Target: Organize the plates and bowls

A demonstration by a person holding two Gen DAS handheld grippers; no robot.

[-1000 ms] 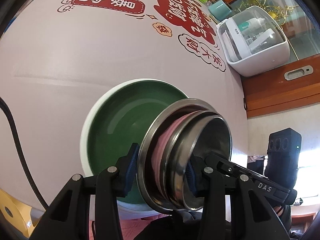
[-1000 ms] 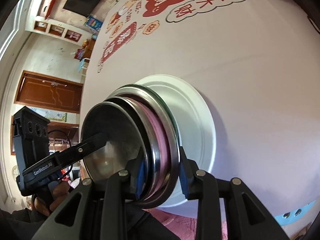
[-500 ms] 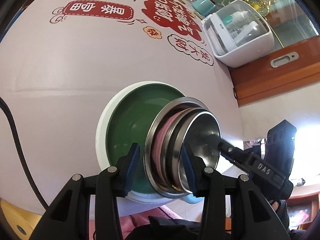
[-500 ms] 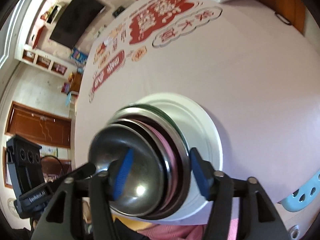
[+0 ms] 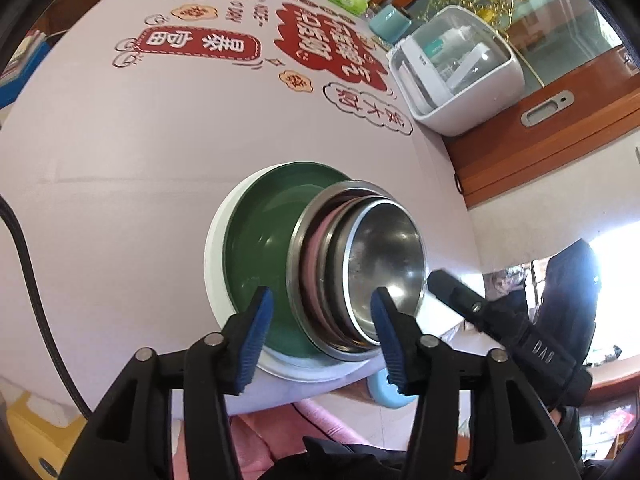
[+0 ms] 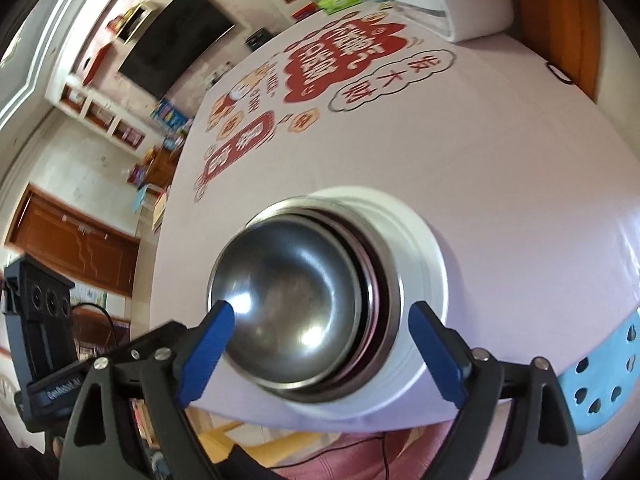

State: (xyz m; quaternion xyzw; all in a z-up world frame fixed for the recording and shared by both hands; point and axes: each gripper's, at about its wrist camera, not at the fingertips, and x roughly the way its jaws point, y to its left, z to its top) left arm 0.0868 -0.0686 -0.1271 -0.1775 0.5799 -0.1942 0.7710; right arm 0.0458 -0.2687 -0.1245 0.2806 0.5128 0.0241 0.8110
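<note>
A pale cloth with red printed lettering covers the bench (image 5: 120,168), and a white lidded appliance (image 5: 456,76) sits at its far edge by the wooden cabinets. Near the front edge stands one tidy stack: a white plate (image 5: 214,256) at the bottom, a green dish (image 5: 260,240) in it, then a wide steel bowl (image 5: 298,256), a pink bowl (image 5: 316,256) and a smaller steel bowl (image 6: 296,308) nested on top. The left tongs (image 5: 322,340) are opening, their blue pads clear of the bowl rims on either side. The right tongs (image 6: 320,356) are opening too, already spread wide, with the stack between the pads but not pressed by them. So both have let go, and the pile rests on the bench by itself. As far as I can see, the gathering looks finished: no other plate or bowl lies loose on the cloth. What may remain is only pulling the tongs away, or shifting the whole stack somewhere.
</note>
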